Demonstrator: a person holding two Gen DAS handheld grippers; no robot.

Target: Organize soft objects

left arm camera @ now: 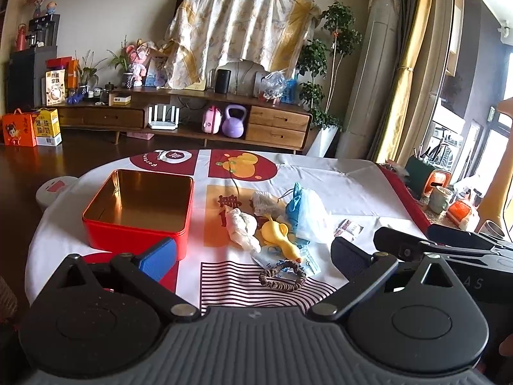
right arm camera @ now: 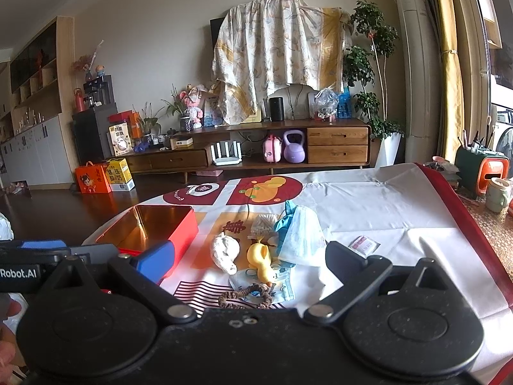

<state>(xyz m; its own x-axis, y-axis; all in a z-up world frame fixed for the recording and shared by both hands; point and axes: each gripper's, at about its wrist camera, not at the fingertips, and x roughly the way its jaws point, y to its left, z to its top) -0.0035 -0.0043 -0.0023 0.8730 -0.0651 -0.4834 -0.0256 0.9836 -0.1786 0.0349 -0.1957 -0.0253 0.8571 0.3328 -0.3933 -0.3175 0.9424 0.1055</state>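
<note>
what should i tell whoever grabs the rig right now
Left tool: open, holding nothing, hovering at the near edge of the table.
Right tool: open, holding nothing, beside the left one.
Red tin: on the left of the tablecloth, lid off, nothing visible inside.
Soft things, all in a pile to the right of the tin: white cloth toy, yellow duck, blue face masks, brown hair tie nearest the tools.
Done: nothing packed yet.
Left: likely move each piece into the tin.

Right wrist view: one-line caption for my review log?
Open right gripper faces soft items, yellow duck toy included, beside an empty red tin.
</note>
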